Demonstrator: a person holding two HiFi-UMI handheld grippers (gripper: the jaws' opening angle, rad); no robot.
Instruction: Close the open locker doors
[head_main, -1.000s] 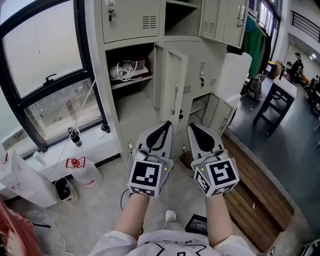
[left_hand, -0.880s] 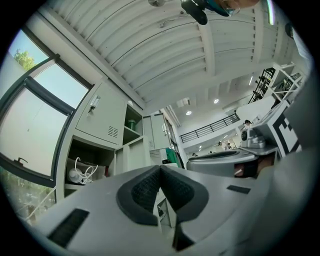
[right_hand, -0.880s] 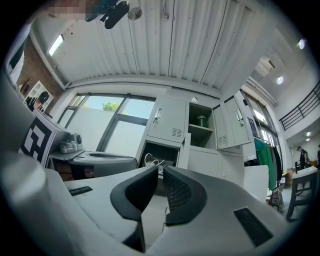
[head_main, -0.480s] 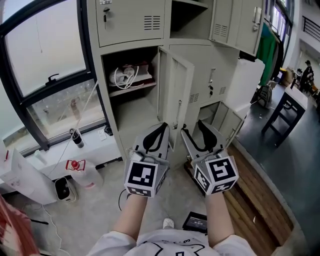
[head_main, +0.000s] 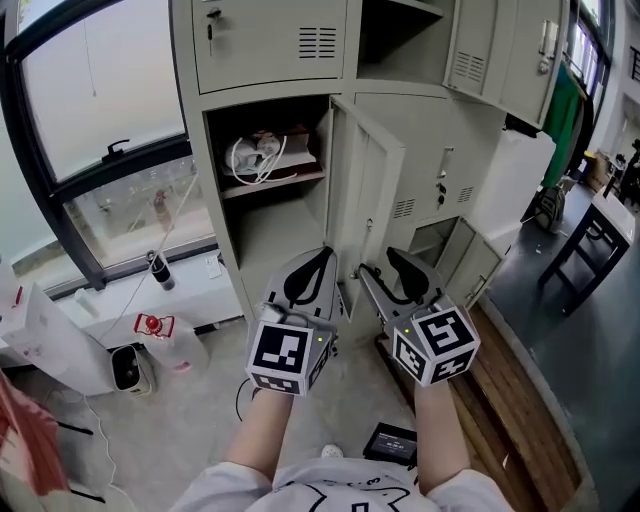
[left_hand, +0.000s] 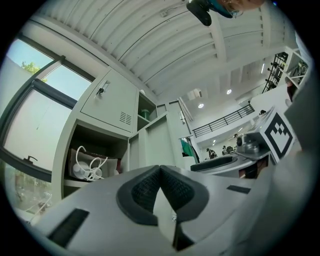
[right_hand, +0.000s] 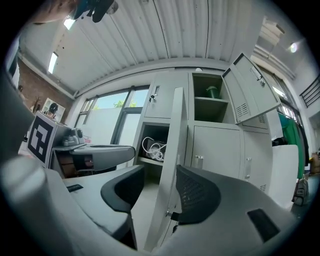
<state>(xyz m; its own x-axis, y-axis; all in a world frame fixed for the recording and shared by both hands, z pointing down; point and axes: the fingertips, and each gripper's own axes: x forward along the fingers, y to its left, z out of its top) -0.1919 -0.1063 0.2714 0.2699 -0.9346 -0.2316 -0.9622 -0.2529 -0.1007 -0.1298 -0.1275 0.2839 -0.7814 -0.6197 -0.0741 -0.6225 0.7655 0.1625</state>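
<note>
A bank of grey lockers (head_main: 270, 45) stands ahead. The middle locker's tall door (head_main: 368, 195) hangs open, and a shelf inside holds a white coiled cable (head_main: 255, 155). An upper door (head_main: 500, 50) and a low door (head_main: 472, 268) at the right are open too. My left gripper (head_main: 318, 262) is shut and empty, its tips meeting (left_hand: 160, 170). My right gripper (head_main: 385, 270) is beside it and its jaws are opening. In the right gripper view the tall door's edge (right_hand: 172, 150) shows in the gap of my right gripper (right_hand: 161, 175). No pad touches it.
A large window (head_main: 100, 110) fills the left, with a white ledge and a dark bottle (head_main: 160, 270) under it. A small white appliance (head_main: 125, 370) and a black device (head_main: 390, 440) lie on the floor. A wooden platform (head_main: 500, 420) runs at the right, with a black table (head_main: 600, 235) beyond.
The right gripper's jaws have gone from shut to apart. Both grippers have drawn closer to the tall open door, and the lockers have shifted right and down in view.
</note>
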